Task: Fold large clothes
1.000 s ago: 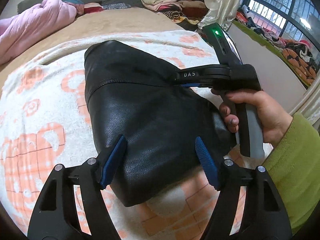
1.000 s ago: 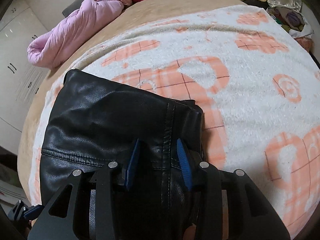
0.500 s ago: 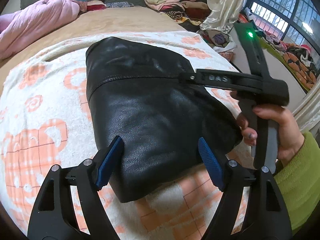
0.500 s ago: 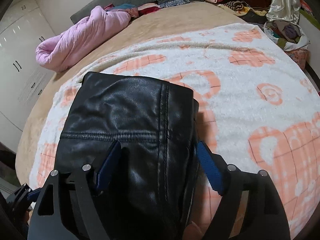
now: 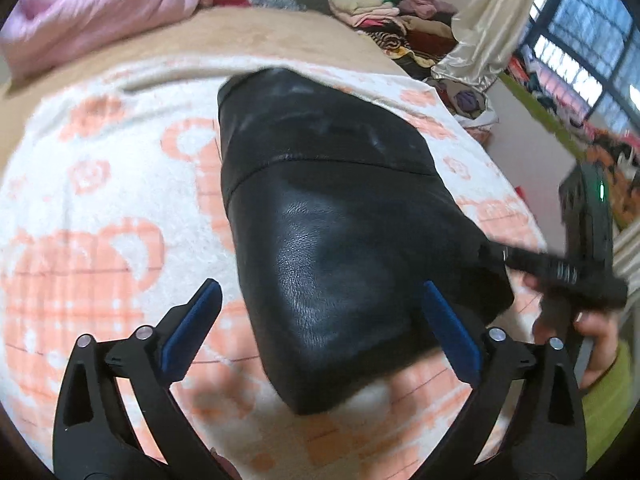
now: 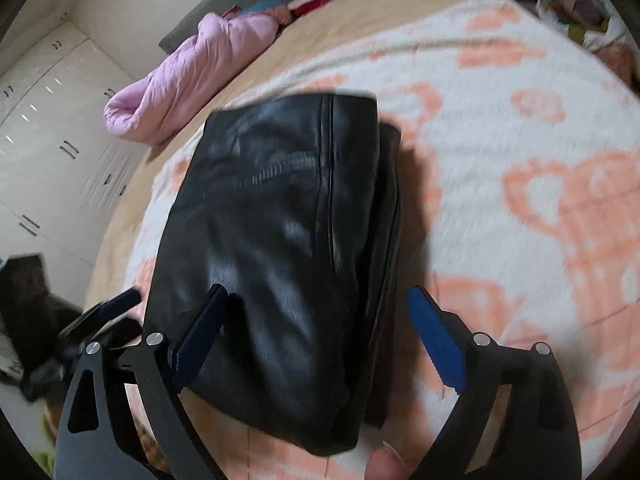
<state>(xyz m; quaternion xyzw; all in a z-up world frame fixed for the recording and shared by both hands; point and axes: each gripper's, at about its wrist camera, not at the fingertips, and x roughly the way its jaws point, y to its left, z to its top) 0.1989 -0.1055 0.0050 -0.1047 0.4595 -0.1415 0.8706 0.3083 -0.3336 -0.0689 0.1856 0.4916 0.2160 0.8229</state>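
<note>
The black jacket (image 5: pixel 340 232) lies folded into a compact bundle on the patterned blanket (image 5: pixel 100 184) on the bed. Both tools are spread wide and hold nothing: the left tool (image 5: pixel 320 320) and right tool (image 6: pixel 320 336) hover over its near edge. Folding looks done; next likely comes moving it aside. A second ago the right tool sat nearly closed on the leather and has since opened and drawn back.

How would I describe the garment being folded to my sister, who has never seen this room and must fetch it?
Look at the bed's white blanket with orange patterns. In its middle lies the folded black leather garment, a compact shiny bundle with stitched seams. Unlike the puffy pink quilt near the bed's far edge or the soft pastel clothes stack beyond, it is dark, glossy and smooth.
</note>
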